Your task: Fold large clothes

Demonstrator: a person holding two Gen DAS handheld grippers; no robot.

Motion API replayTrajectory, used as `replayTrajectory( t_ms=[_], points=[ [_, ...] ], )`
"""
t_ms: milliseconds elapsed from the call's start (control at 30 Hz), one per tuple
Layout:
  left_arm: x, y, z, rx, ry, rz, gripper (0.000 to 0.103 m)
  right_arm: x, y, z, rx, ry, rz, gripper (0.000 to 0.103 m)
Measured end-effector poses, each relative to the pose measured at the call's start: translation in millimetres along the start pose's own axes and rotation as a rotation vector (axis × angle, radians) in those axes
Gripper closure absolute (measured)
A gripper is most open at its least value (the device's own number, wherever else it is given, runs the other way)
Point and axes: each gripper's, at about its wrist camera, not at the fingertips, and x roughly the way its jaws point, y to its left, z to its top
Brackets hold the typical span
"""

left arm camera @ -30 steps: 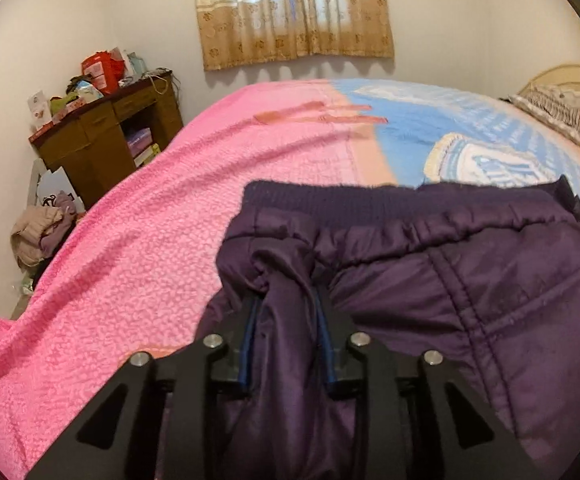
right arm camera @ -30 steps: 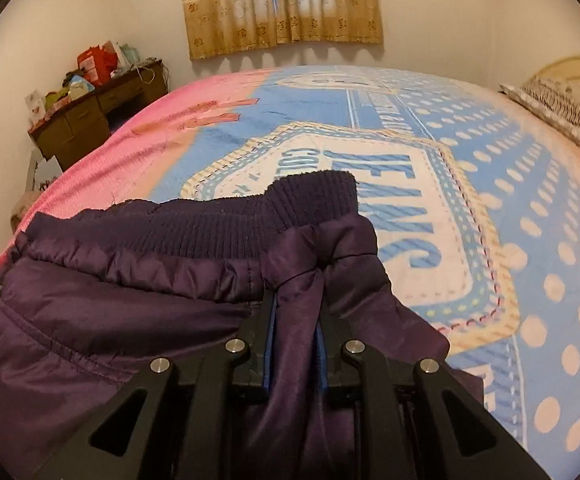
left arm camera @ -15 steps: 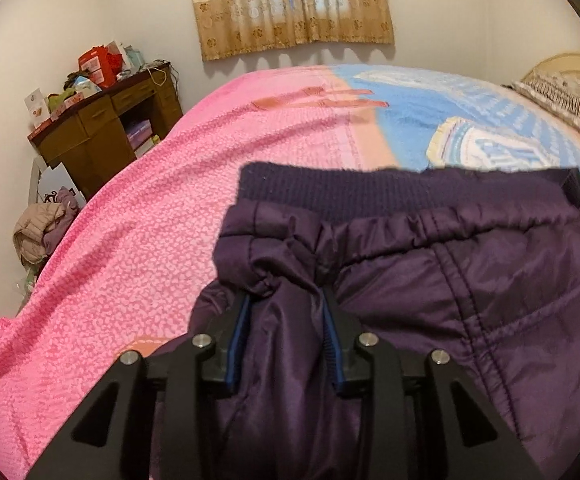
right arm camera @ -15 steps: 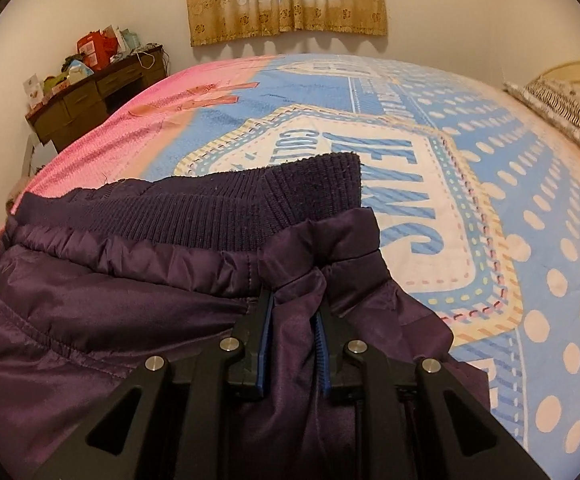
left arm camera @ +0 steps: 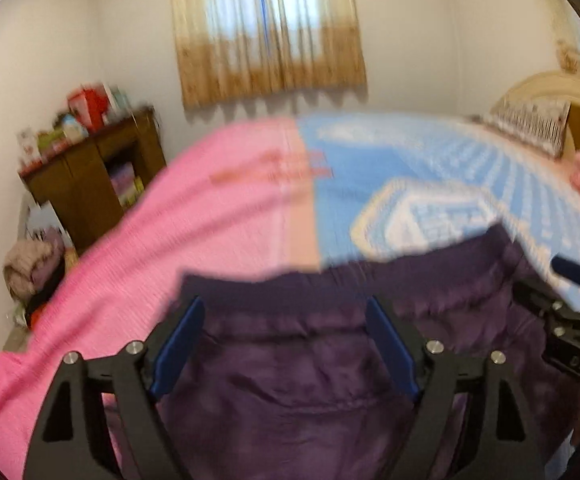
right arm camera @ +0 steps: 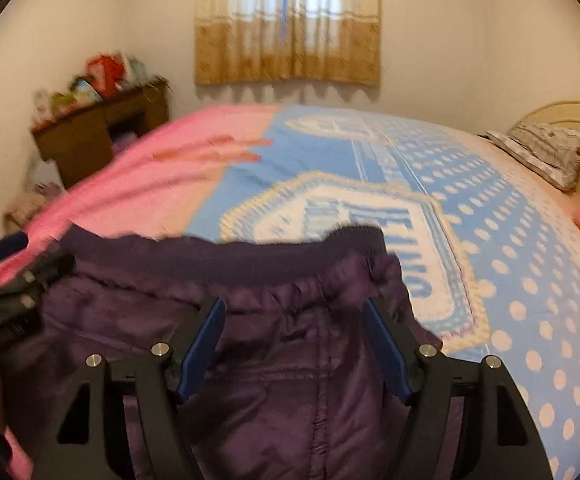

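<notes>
Readable only in part: large blue letters, upside down, on blanket (right arm camera: 370,216); "DAS" embossed on right gripper (left arm camera: 570,308).

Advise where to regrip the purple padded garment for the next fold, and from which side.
Probably the ribbed knit band on the far edge of the purple padded garment: it lies flat and firm. Come from the near side, over the quilted body. Left hand-held gripper and right hand-held gripper have just opened; both now stand off the fabric.

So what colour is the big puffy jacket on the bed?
Dark purple. The jacket shows best in the right wrist view.
</notes>
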Motion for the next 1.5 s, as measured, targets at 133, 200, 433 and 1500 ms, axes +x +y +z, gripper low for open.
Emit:
replayTrajectory(
  t_ms=[133,200,433,1500],
  points=[
    [28.8,-0.9,-23.5,-0.035,0.08,0.035,0.014,31.6,-12.0,-32.1,0.018,0.083,0.033,0.032],
    [34.7,-4.8,-26.7,-0.016,0.093,0.058,0.012,31.0,-12.2,-33.3,0.016,0.078,0.026,0.031],
    [41.1,-7.9,-30.5,-0.015,0.116,0.098,0.006,41.5,-11.5,-35.3,-0.001,0.123,0.023,0.029],
    [48.0,-14.2,-32.3,0.021,0.139,0.139,0.003,47.3,5.6,-34.7,-0.079,0.167,-0.049,0.027]
  ],
)
